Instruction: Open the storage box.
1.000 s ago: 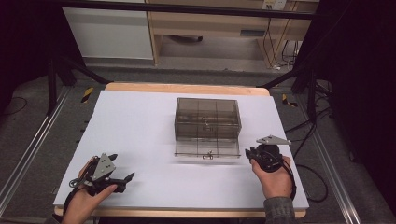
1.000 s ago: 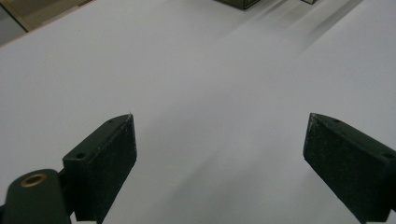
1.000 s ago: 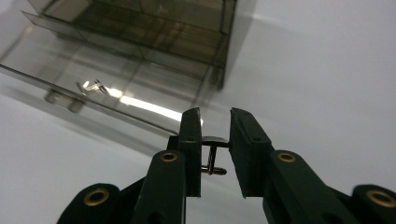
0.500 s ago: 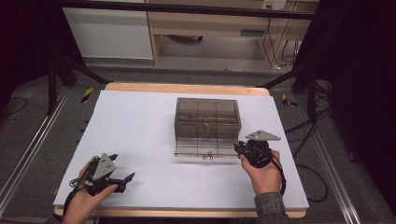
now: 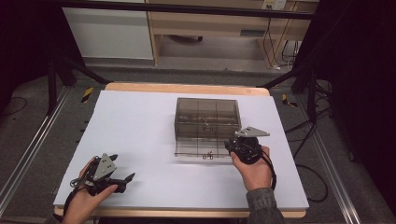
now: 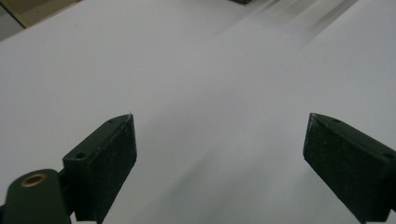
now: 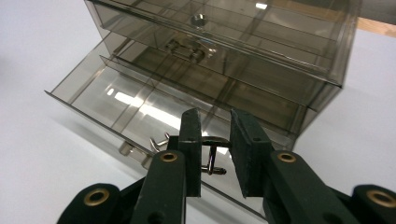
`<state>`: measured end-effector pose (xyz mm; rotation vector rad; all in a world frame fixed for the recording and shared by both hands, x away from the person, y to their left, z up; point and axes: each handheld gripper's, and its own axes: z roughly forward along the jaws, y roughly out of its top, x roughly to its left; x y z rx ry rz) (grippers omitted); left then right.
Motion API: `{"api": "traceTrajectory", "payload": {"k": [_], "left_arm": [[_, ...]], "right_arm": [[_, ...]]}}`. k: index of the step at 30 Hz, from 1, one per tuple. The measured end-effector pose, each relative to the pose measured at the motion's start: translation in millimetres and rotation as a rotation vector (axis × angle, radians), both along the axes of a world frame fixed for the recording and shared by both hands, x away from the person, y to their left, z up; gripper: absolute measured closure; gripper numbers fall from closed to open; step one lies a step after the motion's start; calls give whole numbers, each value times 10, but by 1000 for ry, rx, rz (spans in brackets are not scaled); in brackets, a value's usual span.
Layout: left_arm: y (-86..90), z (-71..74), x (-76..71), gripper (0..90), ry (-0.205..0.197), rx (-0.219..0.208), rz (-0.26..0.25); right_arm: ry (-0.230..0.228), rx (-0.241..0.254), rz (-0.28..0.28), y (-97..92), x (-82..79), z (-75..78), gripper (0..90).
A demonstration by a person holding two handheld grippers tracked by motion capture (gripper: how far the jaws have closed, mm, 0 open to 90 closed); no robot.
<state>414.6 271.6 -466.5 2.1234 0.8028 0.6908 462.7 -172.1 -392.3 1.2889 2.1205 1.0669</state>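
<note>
A smoky clear drawer box [image 5: 208, 114] [image 7: 243, 70] stands mid-table, its bottom drawer [image 5: 189, 148] [image 7: 107, 100] pulled out toward me. My right gripper [image 5: 229, 145] [image 7: 215, 126] hovers at the drawer's front right corner, pointing left. Its jaws stand narrow, shut on a small metal hook-like piece [image 7: 212, 154] that spans the gap between them. More small metal bits [image 5: 208, 155] [image 7: 159, 141] sit at the middle of the drawer's front. My left gripper [image 5: 122, 168] [image 6: 219, 140] rests at the front left of the white tabletop [image 5: 140, 121], jaws wide open with nothing between them.
The middle drawer holds a small metal item [image 7: 187, 49], and the top drawer carries a round knob [image 7: 198, 19]. Black cables [image 5: 308, 172] trail off the table's right side. A metal rail [image 5: 28, 154] runs along the floor at left.
My right gripper has moved left, from beside the box to the open drawer's front right corner. The left gripper and the drawer have not moved.
</note>
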Motion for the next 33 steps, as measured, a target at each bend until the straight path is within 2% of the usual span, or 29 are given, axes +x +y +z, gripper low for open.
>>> {"api": "traceTrajectory", "payload": {"k": [12,19,33], "left_arm": [[-3,-4,3,95,-2,-2,0],[-6,-8,6,95,-1,3,-3],[-11,-17,10,96,7,7,-6]], "right_arm": [[-7,-14,38,216,123,-29,748],[-8,-26,60,331,185,-96,748],[34,-62,88,502,310,-238,747]]}}
